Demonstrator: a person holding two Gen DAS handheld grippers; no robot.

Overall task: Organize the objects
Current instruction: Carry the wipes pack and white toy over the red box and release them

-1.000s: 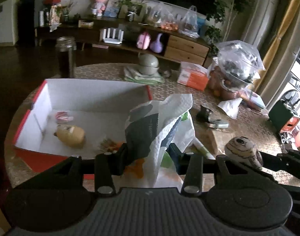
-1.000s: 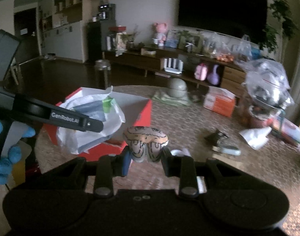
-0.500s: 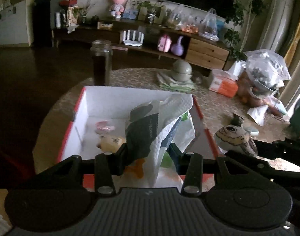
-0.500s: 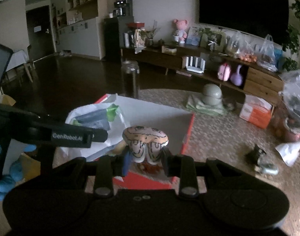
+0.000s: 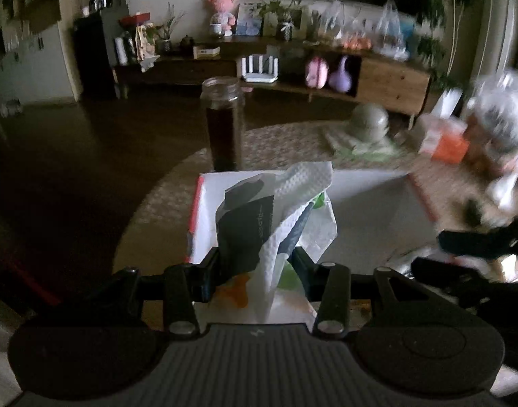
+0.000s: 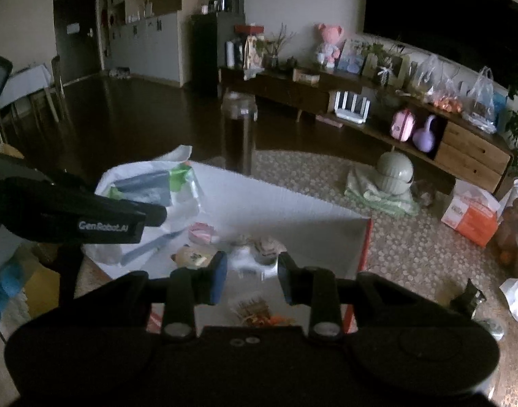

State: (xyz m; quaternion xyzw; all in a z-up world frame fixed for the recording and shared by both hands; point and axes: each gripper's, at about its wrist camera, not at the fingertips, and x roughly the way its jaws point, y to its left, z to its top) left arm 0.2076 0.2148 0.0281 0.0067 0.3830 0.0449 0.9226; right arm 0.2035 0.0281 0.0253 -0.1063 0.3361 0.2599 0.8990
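Note:
My left gripper (image 5: 255, 268) is shut on a white plastic bag (image 5: 279, 217) with dark and green packets inside, held over the left end of the red-edged white box (image 5: 371, 200). The bag (image 6: 150, 190) and left gripper also show at the left of the right wrist view. My right gripper (image 6: 248, 276) is open over the box (image 6: 310, 217). The owl-patterned toy (image 6: 259, 254) lies blurred in the box just beyond my fingertips, free of them. A pink item (image 6: 201, 232) and a yellowish toy (image 6: 191, 257) lie in the box too.
A tall dark jar (image 5: 223, 125) stands behind the box. A grey-green lidded bowl on a cloth (image 6: 393, 176), an orange tissue box (image 6: 469, 217), a filled clear bag (image 5: 496, 118) and small items (image 6: 469, 296) lie on the round table to the right.
My right gripper has opened and the owl toy has dropped from it into the box. Both grippers have moved left over the box; the left still holds the bag.

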